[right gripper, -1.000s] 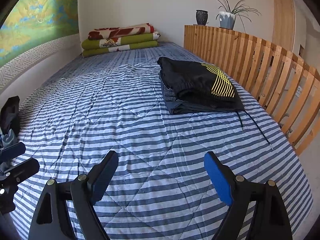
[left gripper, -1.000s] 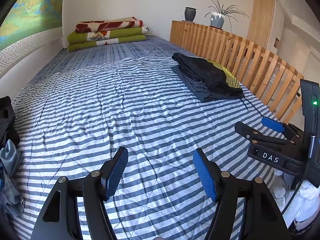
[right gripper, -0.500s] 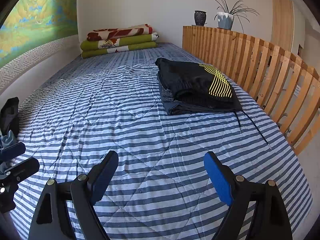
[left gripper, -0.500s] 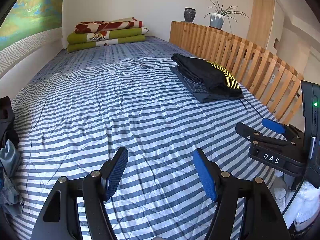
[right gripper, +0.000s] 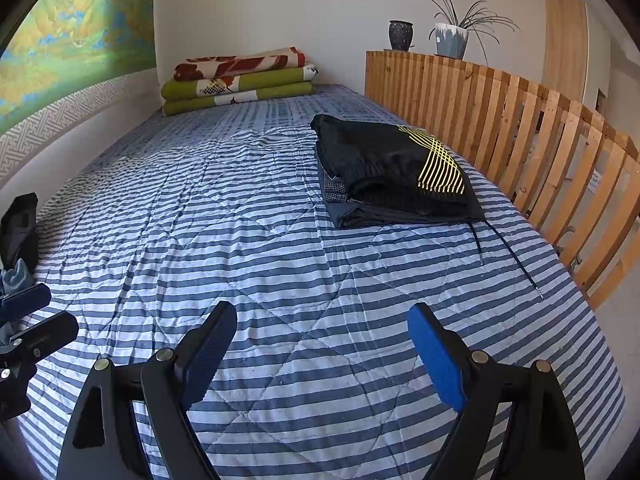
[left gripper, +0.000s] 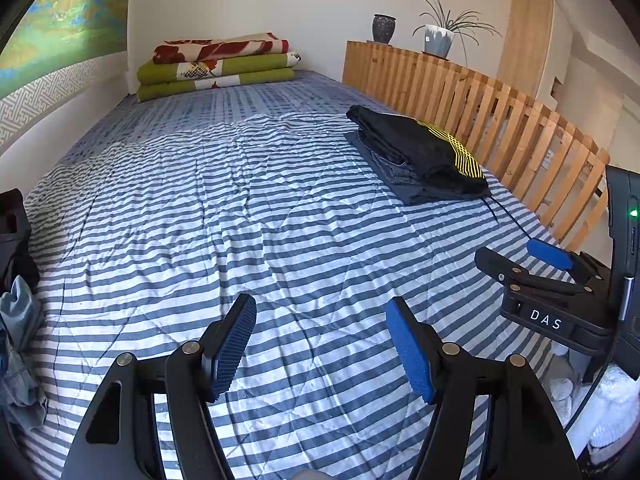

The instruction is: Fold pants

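Left wrist view: both the left gripper (left gripper: 320,344) and right gripper (right gripper: 320,356) gape empty, so grabbing the loose heap (left gripper: 16,320) at nine o'clock risks snagging several garments, or the bedcover (left gripper: 280,220).

Folded black pants (right gripper: 394,168) atop stack

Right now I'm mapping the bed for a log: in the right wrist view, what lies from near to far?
Right tongs → striped quilt → folded black pants stack → folded green and red blankets → white wall.
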Demonstrator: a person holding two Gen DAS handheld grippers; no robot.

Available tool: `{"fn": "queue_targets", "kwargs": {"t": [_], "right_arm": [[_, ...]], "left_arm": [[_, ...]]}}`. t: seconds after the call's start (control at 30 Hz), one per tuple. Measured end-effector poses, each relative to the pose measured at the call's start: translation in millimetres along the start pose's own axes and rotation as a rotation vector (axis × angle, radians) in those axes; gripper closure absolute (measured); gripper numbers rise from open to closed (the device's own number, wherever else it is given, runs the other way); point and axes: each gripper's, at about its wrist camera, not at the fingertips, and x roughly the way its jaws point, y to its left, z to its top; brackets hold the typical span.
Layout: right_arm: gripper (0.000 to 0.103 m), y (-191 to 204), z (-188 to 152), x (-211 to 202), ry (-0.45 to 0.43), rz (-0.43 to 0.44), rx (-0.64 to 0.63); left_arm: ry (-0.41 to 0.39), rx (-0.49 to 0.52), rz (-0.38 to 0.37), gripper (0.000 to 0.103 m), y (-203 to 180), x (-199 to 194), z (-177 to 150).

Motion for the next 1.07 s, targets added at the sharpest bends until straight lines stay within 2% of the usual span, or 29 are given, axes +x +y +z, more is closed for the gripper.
{"fn": "queue_targets", "kwargs": {"t": [0.43,0.63,0.7,1.07], "right_arm": [[0.018,-0.5,-0.7,0.2,0.002,0.003,-0.003],[0.018,0.1,-0.9,0.5,0.005,0.003,-0.006],[0.018,0.8,-1.0,0.9,0.007,0.005,-0.008],[0.018,10.0,-3.3,3.8,0.014,0.010,-0.030]], "left_arm": [[0.013,-0.004,0.002,0.032,-1.4,1.6,0.3],[0.015,-0.011,0.004,0.027,0.7,0.5,-0.5],[0.017,-0.014,0.008,0.022,1.9,-0.2,-1.0],[-0.012,-0.018,0.041,0.019,11.7,-7.7,-5.1]]}}
